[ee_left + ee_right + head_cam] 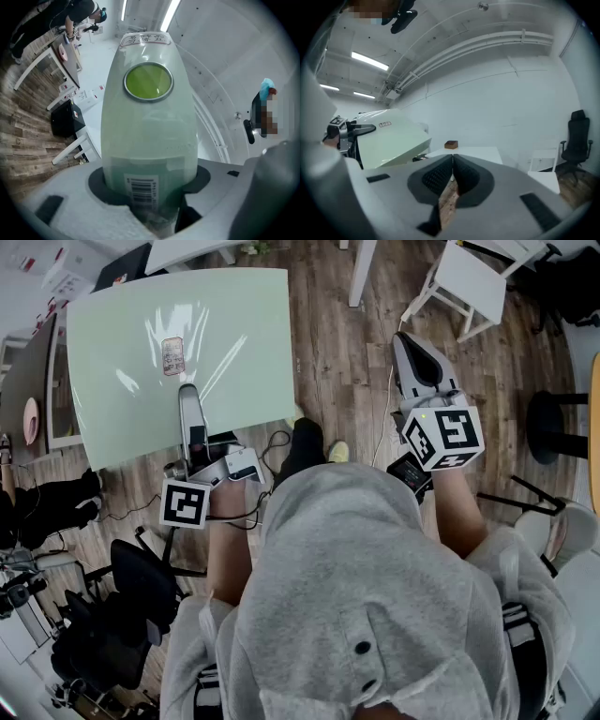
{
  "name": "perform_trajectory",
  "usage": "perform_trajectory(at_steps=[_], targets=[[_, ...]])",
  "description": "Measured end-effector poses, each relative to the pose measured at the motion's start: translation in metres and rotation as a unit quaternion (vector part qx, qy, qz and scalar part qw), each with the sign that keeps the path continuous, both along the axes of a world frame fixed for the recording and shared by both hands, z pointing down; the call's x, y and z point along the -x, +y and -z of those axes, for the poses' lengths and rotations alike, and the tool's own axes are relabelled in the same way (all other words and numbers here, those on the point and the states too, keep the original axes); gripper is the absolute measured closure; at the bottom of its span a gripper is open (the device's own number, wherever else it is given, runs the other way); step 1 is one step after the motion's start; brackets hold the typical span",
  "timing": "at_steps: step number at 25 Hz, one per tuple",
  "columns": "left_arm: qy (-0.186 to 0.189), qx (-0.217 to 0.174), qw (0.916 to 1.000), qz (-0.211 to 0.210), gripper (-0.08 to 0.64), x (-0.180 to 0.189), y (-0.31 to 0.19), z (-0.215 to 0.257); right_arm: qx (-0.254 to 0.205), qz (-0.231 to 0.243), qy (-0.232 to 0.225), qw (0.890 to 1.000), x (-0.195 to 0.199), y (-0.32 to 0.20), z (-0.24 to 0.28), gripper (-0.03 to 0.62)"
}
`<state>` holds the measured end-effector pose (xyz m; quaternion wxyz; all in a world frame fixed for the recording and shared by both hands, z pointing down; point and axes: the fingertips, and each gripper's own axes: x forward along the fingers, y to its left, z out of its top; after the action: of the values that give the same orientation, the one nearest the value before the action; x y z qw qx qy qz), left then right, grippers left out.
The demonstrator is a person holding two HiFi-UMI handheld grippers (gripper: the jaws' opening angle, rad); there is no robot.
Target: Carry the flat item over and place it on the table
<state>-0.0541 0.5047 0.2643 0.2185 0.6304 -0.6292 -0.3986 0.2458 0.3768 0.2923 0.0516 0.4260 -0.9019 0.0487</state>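
The flat item is a large pale green panel [225, 324] with a small label [172, 355], held level over the wooden floor at the left. My left gripper [192, 423] is shut on its near edge. In the left gripper view the panel [150, 131] runs away from the gripper [150, 190], with a barcode sticker right at the jaws. My right gripper [419, 357] is off to the right, away from the panel, jaws pressed together and empty [451, 171]. The right gripper view shows the panel [389, 138] at the left.
A white table [473, 152] with a small brown box [451, 145] on it stands ahead in the right gripper view. A white chair [469, 282] is at the upper right, a black stool [553, 423] at the right, a black office chair [122, 615] at the lower left.
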Motion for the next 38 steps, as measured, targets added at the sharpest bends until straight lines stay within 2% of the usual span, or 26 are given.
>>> perform_trajectory(at_steps=[4, 12, 16, 21, 27, 38], targets=[[-0.001, -0.012, 0.9999, 0.004, 0.281, 0.002, -0.001, 0.013, -0.019, -0.004, -0.013, 1.000, -0.001, -0.006, 0.009, 0.566], [-0.007, -0.019, 0.9995, -0.024, 0.284, -0.022, -0.009, 0.021, -0.030, -0.013, -0.020, 0.999, -0.017, 0.003, 0.021, 0.566], [0.004, -0.029, 0.9989, -0.038, 0.284, -0.029, -0.014, 0.025, -0.032, -0.008, -0.032, 0.999, -0.019, 0.007, 0.026, 0.566], [0.014, -0.036, 0.9985, -0.038, 0.284, -0.026, -0.008, 0.026, -0.042, 0.005, -0.021, 0.999, -0.013, 0.020, 0.022, 0.566], [0.016, -0.041, 0.9978, -0.049, 0.284, -0.060, -0.014, 0.019, -0.048, 0.007, -0.027, 0.998, -0.041, 0.019, 0.010, 0.566], [0.015, -0.038, 0.9973, -0.061, 0.284, -0.063, -0.048, 0.020, -0.054, 0.012, -0.022, 0.998, -0.036, 0.000, 0.010, 0.566]])
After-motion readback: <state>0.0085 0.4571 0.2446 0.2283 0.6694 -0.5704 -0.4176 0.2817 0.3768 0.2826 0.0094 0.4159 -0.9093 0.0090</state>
